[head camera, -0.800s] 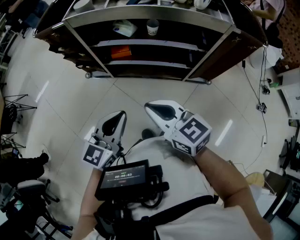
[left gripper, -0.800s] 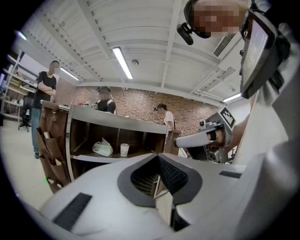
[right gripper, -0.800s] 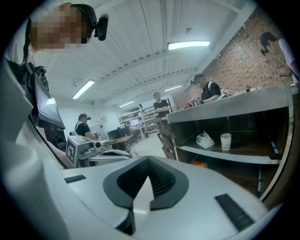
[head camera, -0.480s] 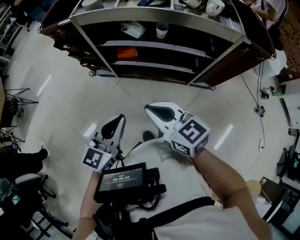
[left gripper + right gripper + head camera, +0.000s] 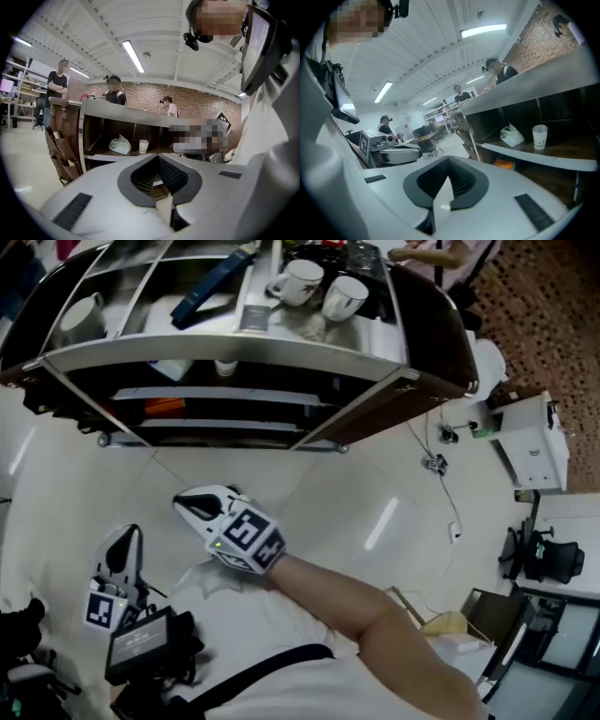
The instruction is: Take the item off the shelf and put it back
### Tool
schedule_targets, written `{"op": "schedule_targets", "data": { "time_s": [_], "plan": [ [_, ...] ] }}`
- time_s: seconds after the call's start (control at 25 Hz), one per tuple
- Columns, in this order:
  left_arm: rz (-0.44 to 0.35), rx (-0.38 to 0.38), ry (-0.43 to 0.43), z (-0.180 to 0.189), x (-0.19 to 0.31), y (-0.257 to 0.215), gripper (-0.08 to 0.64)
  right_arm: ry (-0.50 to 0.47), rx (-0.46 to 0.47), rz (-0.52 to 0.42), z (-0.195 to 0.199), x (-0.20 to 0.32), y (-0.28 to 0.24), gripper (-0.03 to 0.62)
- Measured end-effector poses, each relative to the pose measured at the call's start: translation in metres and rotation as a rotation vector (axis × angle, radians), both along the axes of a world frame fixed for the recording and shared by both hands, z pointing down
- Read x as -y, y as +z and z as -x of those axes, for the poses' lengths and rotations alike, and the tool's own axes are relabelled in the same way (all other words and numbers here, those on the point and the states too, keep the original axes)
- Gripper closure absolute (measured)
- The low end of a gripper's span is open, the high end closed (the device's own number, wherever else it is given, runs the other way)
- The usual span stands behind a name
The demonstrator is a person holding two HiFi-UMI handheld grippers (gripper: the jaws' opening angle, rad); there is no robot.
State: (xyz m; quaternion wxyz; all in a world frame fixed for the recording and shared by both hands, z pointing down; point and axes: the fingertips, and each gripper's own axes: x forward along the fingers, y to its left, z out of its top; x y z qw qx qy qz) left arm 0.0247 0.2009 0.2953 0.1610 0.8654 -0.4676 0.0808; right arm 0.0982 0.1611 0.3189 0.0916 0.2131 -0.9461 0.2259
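Honestly, nothing about this task looks started. Whichever item is meant, it's sitting on the shelf [image 5: 281, 350], and I can't tell which one that is. My best guesses are the paper cup [image 5: 539, 136] and the white pouch [image 5: 512, 136]. They sit side by side on the upper inner board, close together but not touching.

The cup stands upright. It's pale with a bit of print on it that's too small to read. The pouch is soft and crumpled, pinched up at the top, so I'd guess it squishes if you grab it. One board down there's an orange box [image 5: 504, 163]. Two mugs [image 5: 298, 282] sit on the very top of the unit.

The left gripper [image 5: 124, 538] and the right gripper [image 5: 190, 506] are both well back from the shelf, out over the pale floor [image 5: 375, 474]. The right one is a bit further forward. Both have their jaws pressed together with nothing between them.

So the whole job is left: reach in, open up, grab, lift out, put back.
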Motion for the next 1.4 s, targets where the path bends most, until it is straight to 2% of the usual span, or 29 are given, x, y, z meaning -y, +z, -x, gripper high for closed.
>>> {"op": "schedule_targets", "data": {
  "time_s": [0.24,0.44,0.6,0.8,1.04,1.24,1.4],
  "plan": [
    [-0.026,0.032,0.037,-0.031,0.078,0.008,0.554,-0.036,-0.012,0.029,-0.023,0.061,0.013,0.588],
    [0.009,0.043,0.066,0.02,0.133,0.051,0.554,-0.046,-0.033,0.043,0.03,0.105,0.047,0.588],
    [0.022,0.057,0.086,0.017,0.17,0.065,0.554,-0.04,-0.052,0.078,0.023,0.132,0.066,0.588],
    [0.056,0.057,0.062,0.015,0.195,0.086,0.554,-0.032,-0.077,0.114,0.01,0.146,0.083,0.588],
    [0.101,0.089,0.042,0.029,0.207,0.107,0.554,-0.051,-0.093,0.169,0.021,0.136,0.077,0.588],
    [0.126,0.082,0.071,0.035,0.238,0.134,0.554,0.034,-0.164,0.115,0.018,0.154,0.08,0.588],
    [0.082,0.052,0.023,0.059,0.263,0.144,0.554,0.071,-0.185,0.104,0.036,0.17,0.088,0.588]
  ]
}}
